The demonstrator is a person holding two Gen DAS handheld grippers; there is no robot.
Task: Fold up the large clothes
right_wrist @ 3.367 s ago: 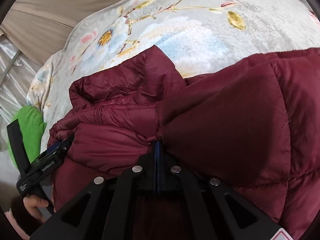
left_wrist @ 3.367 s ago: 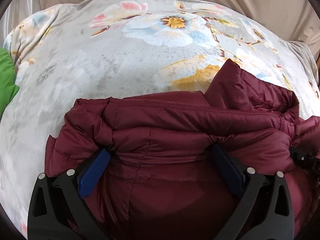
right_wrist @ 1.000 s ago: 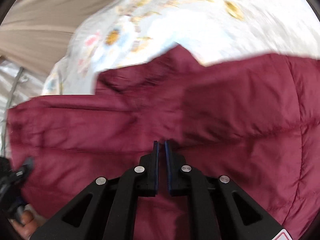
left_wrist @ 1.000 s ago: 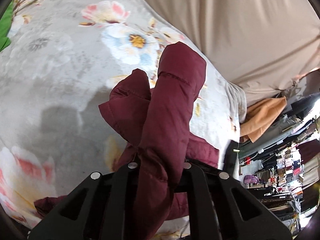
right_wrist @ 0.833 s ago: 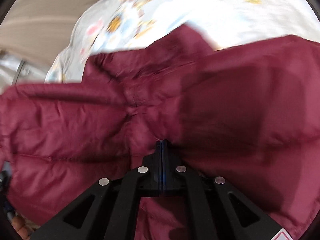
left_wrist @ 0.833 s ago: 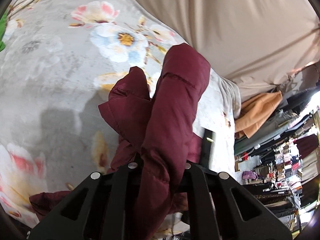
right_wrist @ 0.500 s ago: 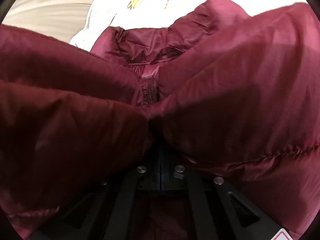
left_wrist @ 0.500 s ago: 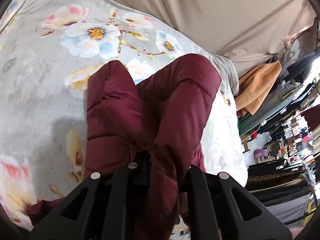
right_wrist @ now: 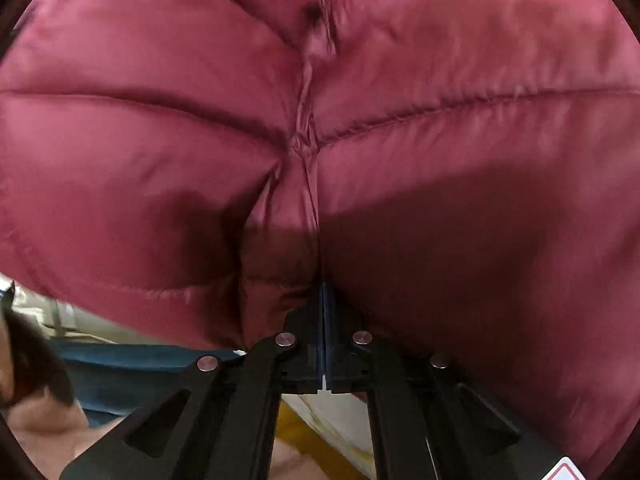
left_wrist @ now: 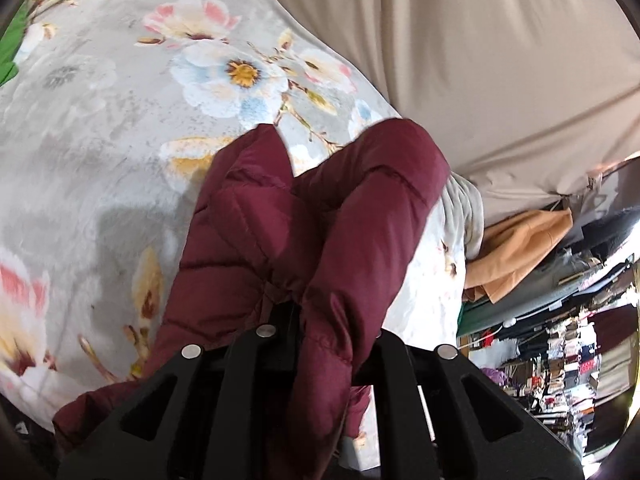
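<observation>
A maroon quilted puffer jacket (left_wrist: 280,248) hangs lifted above a floral bed sheet (left_wrist: 88,128). My left gripper (left_wrist: 316,316) is shut on a fold of the jacket, and puffed fabric hides its fingertips. In the right wrist view the jacket (right_wrist: 400,120) fills nearly the whole frame, close to the camera. My right gripper (right_wrist: 323,304) is shut on the jacket at a seam, its blue pads pressed together.
A beige curtain (left_wrist: 500,60) hangs behind the bed. A green item (left_wrist: 10,48) lies at the sheet's far left. An orange cloth (left_wrist: 520,248) and cluttered shelves (left_wrist: 560,360) are at the right. The person's head and skin (right_wrist: 32,392) show at lower left.
Both grippers have lifted the jacket off the bed. The right side rose until the jacket filled its view, and the left view swung round toward the curtain and room.
</observation>
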